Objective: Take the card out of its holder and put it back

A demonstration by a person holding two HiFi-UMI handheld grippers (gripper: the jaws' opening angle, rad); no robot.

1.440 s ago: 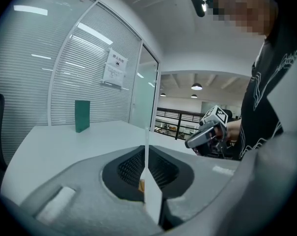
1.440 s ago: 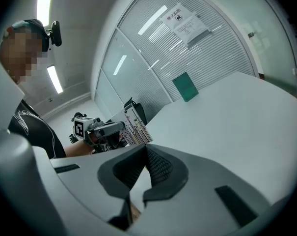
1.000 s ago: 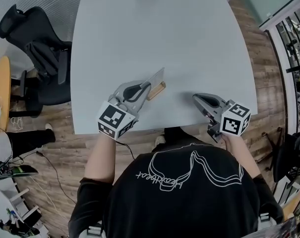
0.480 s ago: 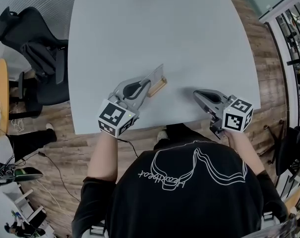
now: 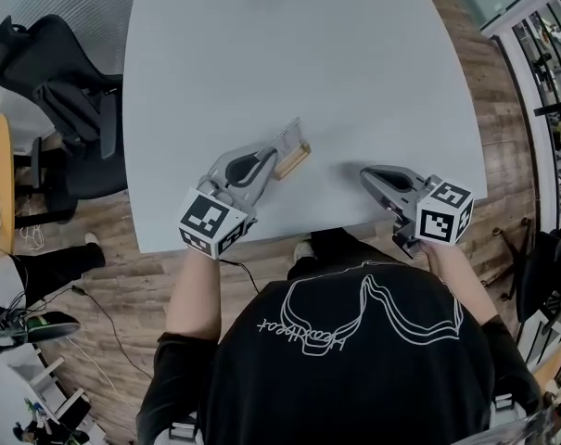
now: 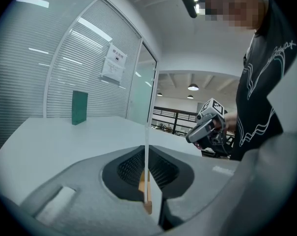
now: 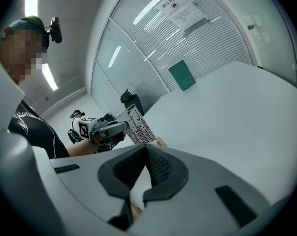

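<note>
From the head view, the left tool pinches the card, which stands tilted on the worktop, its lower edge at the wooden holder; the right tool sits well apart. In the left gripper view, the jaws clamp the edge-on card. In the right gripper view, the jaws are together and empty.

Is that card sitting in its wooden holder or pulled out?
In. The card stands upright with its bottom edge in the wooden holder; the left gripper is shut on the card.
</note>
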